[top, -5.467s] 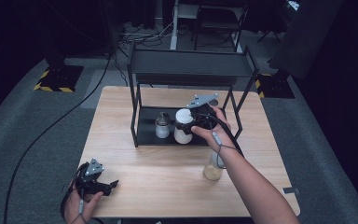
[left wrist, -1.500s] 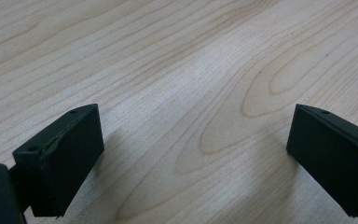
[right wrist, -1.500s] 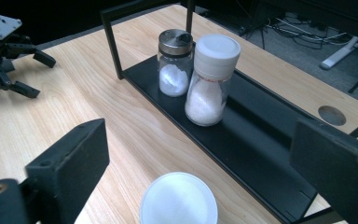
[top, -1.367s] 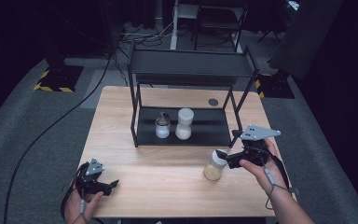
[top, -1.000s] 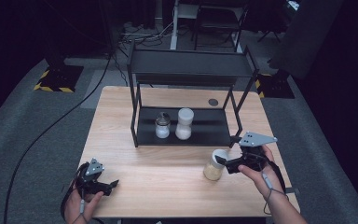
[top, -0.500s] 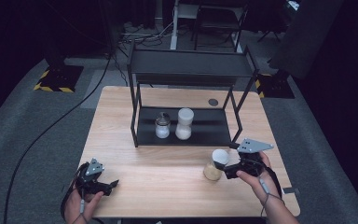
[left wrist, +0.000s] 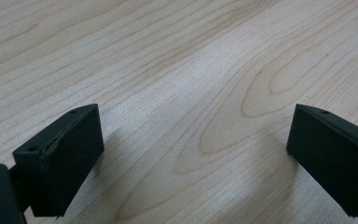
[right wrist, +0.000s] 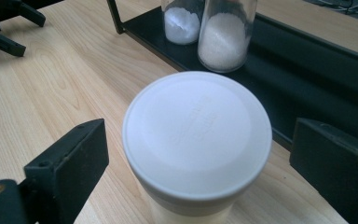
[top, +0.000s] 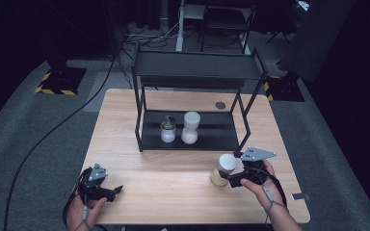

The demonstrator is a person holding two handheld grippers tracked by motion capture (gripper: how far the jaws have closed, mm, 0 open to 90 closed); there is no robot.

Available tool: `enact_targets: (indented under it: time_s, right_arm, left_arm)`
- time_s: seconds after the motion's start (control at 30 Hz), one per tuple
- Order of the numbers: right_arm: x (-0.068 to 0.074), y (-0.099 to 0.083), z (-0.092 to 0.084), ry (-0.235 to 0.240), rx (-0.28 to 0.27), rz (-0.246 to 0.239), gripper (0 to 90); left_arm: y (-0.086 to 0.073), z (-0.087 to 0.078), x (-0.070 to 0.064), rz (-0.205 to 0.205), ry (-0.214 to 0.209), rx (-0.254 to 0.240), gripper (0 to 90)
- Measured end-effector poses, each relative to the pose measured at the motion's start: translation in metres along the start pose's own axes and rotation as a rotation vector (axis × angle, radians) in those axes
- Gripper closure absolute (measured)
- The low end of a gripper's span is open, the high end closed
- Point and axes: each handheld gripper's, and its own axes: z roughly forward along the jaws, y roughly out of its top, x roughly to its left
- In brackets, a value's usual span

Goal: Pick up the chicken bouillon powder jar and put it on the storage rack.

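So the right gripper (top: 227,176) is sitting at about 4 o'clock on the wooden table (top: 173,183), and its jaws are spread wide around a white-lidded jar (top: 223,169) with a yellowish fill. From the right gripper view the jar (right wrist: 196,140) is standing upright between the two jaws with a gap showing on each side, so nothing is squeezing it; the right gripper (right wrist: 200,158) is just bracketing it. Contact lower down on the jar is hard to judge from here, since the lid is hiding the body.

At 12 o'clock from the jar, the black two-tier rack (top: 195,67) is standing mid-table. On its lower shelf two glass jars are sitting side by side: a short jar (top: 167,130) with white powder and a taller jar (top: 190,127) with a white lid and pale grains. They look close enough to be touching, though I can't swear to it.

The left gripper (top: 113,191) is way over at 7 o'clock, well apart from everything, held low by the person's left hand (top: 84,214). In the left gripper view its jaws are standing wide apart over bare wood (left wrist: 177,93), holding nothing.
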Motion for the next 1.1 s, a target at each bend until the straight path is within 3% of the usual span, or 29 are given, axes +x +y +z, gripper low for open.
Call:
enact_targets:
  time_s: [0.27,0.57,1.1]
  right_arm:
    - [0.002,0.001,0.005,-0.005,0.032,-0.028,13.7]
    - [0.004,0.005,0.012,-0.001,0.062,-0.076,32.0]
    - [0.003,0.015,0.004,0.029,0.043,-0.077,33.5]
  left_arm:
    - [0.000,0.000,0.000,0.001,0.000,0.000,3.2]
    - [0.000,0.000,0.000,0.001,0.000,-0.001,3.2]
    - [0.000,0.000,0.000,0.001,0.000,0.000,3.3]
